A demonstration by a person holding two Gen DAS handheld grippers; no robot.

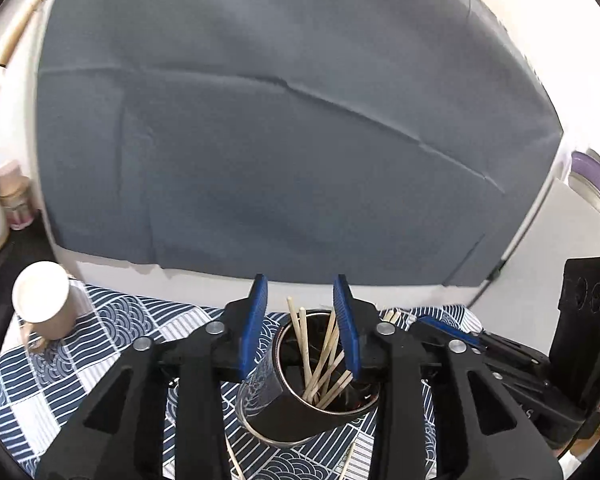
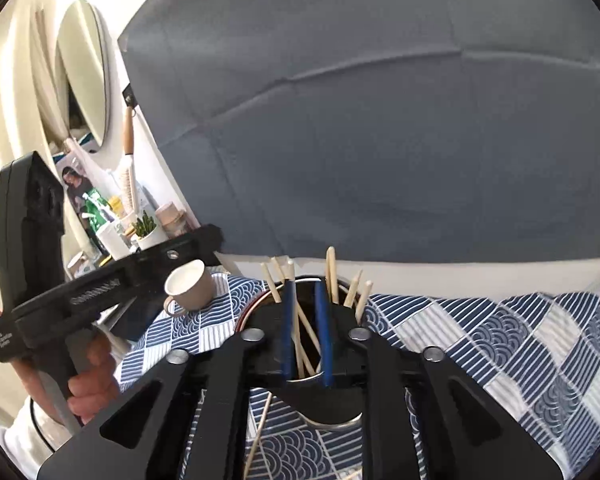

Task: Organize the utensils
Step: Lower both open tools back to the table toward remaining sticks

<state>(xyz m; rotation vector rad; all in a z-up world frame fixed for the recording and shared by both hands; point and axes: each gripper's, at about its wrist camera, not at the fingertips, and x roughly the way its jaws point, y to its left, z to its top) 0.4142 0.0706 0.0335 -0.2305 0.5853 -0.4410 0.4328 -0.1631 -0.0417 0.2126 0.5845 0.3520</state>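
White lettering on left tool (image 2: 100,288), unreadable

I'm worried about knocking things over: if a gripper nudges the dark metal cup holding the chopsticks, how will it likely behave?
The cup looks tall and smooth-sided, so it may tip rather than slide on the patterned cloth. The chopsticks lean loosely above its rim and would probably shift or rattle. It already appears tilted, though the fisheye lens may exaggerate that.

Both my grippers are built of matte black plastic arms with triangular cut-outs and round silver screw heads at the pivots. The left gripper (image 1: 304,328) carries broad, ribbed blue pads on its fingers (image 1: 256,320). The right gripper (image 2: 306,330) shows its blue pads edge-on, as thin strips. My left hand (image 2: 88,380) wears a white sleeve (image 2: 16,436), and small white lettering marks that black handle.
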